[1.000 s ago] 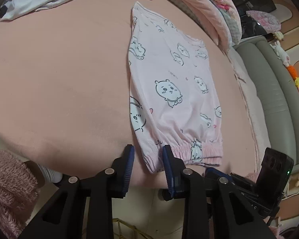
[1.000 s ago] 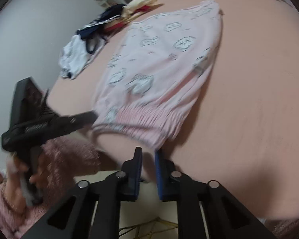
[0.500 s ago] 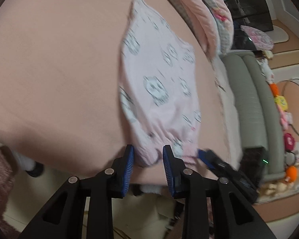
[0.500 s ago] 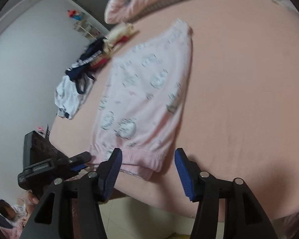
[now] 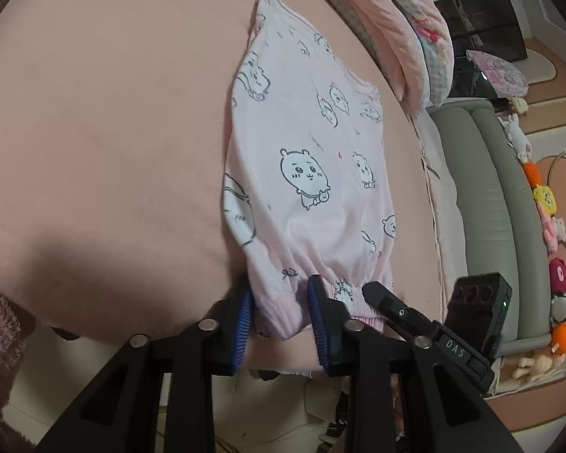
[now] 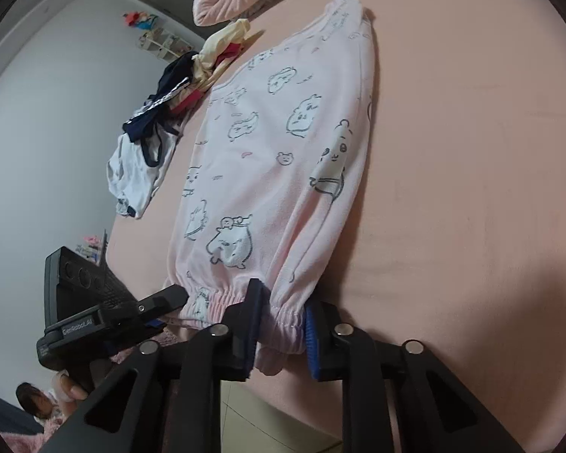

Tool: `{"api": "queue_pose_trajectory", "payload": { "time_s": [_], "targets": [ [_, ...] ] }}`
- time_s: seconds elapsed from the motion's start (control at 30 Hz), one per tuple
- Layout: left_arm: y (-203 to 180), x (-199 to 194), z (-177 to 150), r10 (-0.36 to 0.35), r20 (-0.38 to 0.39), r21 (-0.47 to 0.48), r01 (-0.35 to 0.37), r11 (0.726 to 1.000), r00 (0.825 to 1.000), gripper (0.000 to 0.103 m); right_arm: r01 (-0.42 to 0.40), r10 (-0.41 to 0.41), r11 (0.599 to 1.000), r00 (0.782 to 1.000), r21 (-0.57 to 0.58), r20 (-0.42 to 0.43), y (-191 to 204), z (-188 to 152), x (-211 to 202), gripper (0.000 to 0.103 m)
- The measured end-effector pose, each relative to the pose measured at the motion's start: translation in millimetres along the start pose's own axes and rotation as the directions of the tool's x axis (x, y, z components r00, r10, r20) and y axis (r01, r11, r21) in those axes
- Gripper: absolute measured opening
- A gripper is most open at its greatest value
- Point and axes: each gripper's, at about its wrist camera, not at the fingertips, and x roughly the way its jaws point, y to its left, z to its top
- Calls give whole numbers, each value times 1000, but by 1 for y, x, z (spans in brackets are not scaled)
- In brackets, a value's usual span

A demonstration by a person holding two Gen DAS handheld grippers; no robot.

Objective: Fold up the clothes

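Pink pajama pants (image 5: 305, 173) lie flat on our peach bed (image 5: 105, 132), where our left gripper (image 5: 281, 324) and right gripper (image 6: 281, 330) are both closing, elastic hem between their pads.

Two black two-finger grippers with blue ribbed pads sit side by side, both angled downward. The left gripper (image 5: 281, 321) is closing, its pads either side of the elastic hem of pale pink printed trousers (image 5: 305, 173). The right gripper (image 6: 281, 334) is closing likewise on the same hem. Fingers (image 6: 69, 390) of the person's left hand show beneath the left gripper's body.
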Motion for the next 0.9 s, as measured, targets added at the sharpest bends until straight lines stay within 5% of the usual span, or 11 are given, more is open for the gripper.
{"api": "queue_pose_trajectory", "payload": {
  "time_s": [0.13,0.27,0.37,0.47,0.67,0.9],
  "targets": [
    [-21,-23,-8,3,40,68,-6,998,999,13,-8,8,1000,1000,-17,20,13,-11,-15,16],
    [-13,-23,-17,12,-22,57,-10,998,1000,14,-26,27,999,1000,-39,8,22,-24,-32,16],
    [11,-6,-25,22,-103,-36,-26,999,994,19,-1,1,1000,998,7,-59,12,-33,-25,20],
    [25,-2,-22,-55,-115,-124,41,991,992,24,15,-9,998,995,60,-96,-3,-39,-13,21],
    [4,-13,-24,-10,-79,-18,8,1000,997,13,68,-77,992,993,-109,-84,23,-41,-15,15],
    [-13,-41,-37,-18,-86,18,20,1000,996,13,-13,9,997,998,-72,-59,38,-55,-52,14]
  ]
}}
